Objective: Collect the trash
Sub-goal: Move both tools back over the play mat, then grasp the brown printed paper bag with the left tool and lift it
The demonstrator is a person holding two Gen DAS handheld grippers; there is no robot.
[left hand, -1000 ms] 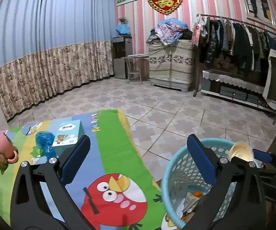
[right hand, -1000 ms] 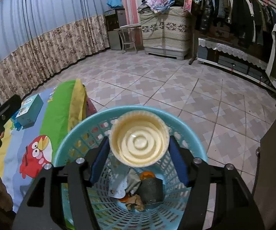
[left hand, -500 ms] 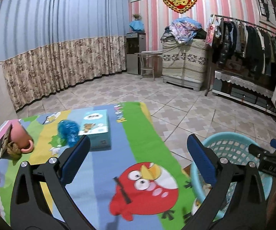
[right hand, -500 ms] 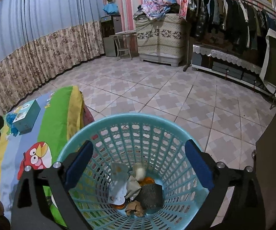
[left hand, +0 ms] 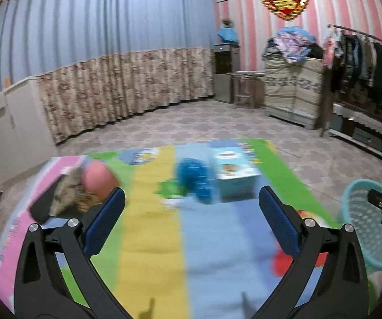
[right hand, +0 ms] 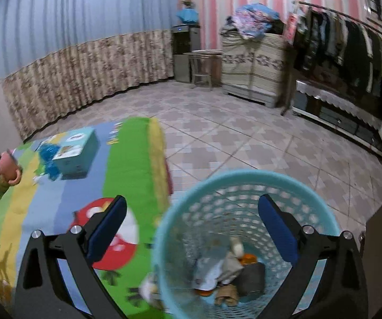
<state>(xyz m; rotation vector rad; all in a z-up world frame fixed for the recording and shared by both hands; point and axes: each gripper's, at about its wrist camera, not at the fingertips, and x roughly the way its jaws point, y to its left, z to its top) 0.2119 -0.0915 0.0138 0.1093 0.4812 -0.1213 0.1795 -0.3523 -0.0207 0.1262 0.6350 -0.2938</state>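
A second ago my right gripper [right hand: 192, 228] was clamped on a cream-coloured bowl over the turquoise laundry-style basket [right hand: 246, 178]. Now its jaws stand wide apart with nothing between them, and the bowl is no longer in view; a small pale piece now lies among the trash [right hand: 228, 273] at the basket's bottom. In the right wrist view the basket has slid from the centre toward the lower right, and more of the cartoon mat [right hand: 127, 156] shows at left. In the left wrist view the basket has shifted to the far right edge, while the tissue box [left hand: 232, 174], blue crumpled bag [left hand: 195, 179] and pink cup [left hand: 98, 180] have moved from the lower left toward the middle, now blurred.
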